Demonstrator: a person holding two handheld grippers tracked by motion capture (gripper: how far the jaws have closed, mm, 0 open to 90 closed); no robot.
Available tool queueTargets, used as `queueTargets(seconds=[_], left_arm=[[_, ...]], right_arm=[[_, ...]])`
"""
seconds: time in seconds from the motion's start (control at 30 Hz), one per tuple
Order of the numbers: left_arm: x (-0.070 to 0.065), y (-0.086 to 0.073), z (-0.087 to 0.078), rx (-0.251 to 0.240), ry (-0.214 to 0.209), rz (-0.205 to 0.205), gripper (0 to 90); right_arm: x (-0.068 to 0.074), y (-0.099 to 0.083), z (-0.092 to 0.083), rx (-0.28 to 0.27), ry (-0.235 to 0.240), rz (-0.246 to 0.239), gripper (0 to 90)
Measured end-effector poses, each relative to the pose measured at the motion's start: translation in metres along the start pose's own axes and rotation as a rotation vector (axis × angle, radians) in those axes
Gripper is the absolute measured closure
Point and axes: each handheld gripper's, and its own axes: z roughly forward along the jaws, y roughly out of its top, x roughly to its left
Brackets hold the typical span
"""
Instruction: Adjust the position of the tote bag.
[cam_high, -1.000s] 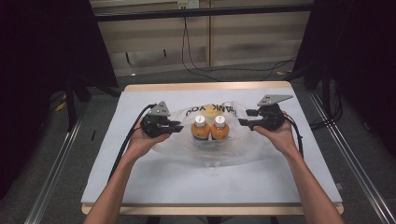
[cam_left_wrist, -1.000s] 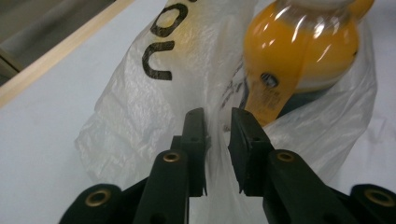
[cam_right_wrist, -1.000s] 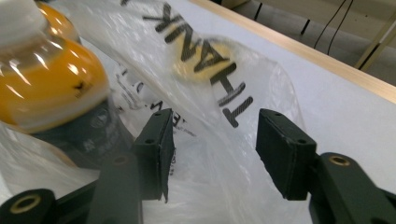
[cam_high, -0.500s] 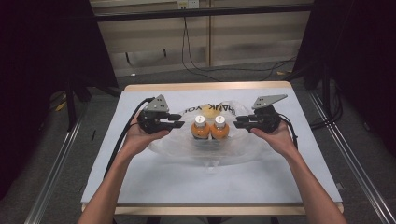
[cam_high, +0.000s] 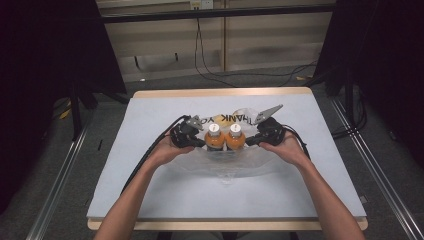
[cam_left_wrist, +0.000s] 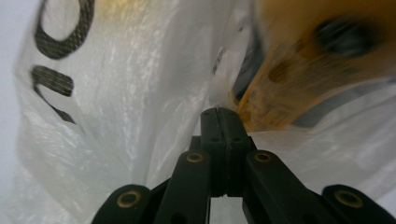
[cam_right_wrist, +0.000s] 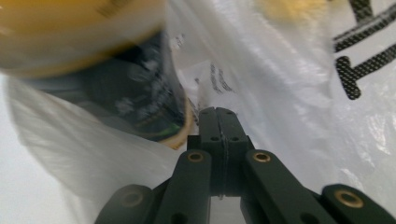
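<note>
Left gripper (cam_high: 196, 141): I see its jaws just closed, pressed together on the bag's (cam_high: 235, 165) film, left of the bottles.
Right gripper (cam_high: 250, 140): I see its jaws just closed too, clenched on the bag's film at the right.
Bag: clear plastic with black lettering, mid-table (cam_high: 150, 190), spread flat around the bottles.
Bottles: two orange ones, white caps, upright side by side inside the bag, left bottle (cam_high: 214, 138) touching right bottle (cam_high: 235, 138), between my grippers.
</note>
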Motion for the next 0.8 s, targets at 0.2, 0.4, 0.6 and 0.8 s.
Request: queueTargets(seconds=[0.2,0.4,0.6,0.8], left_arm=[[0.000,-0.008,0.017,0.048,-0.022,0.015,89.1],[0.001,-0.016,0.020,0.077,0.017,-0.002,89.8],[-0.005,-0.023,0.017,0.057,0.052,0.008,90.0],[-0.007,-0.026,0.012,0.103,0.086,0.039,90.0]], right_arm=[[-0.007,-0.008,0.015,0.049,0.012,0.021,90.0],[-0.003,-0.010,0.027,0.121,-0.021,-0.003,90.0],[-0.006,-0.013,0.029,0.149,-0.043,-0.002,90.0],[-0.006,-0.018,0.020,0.192,-0.113,-0.022,90.0]])
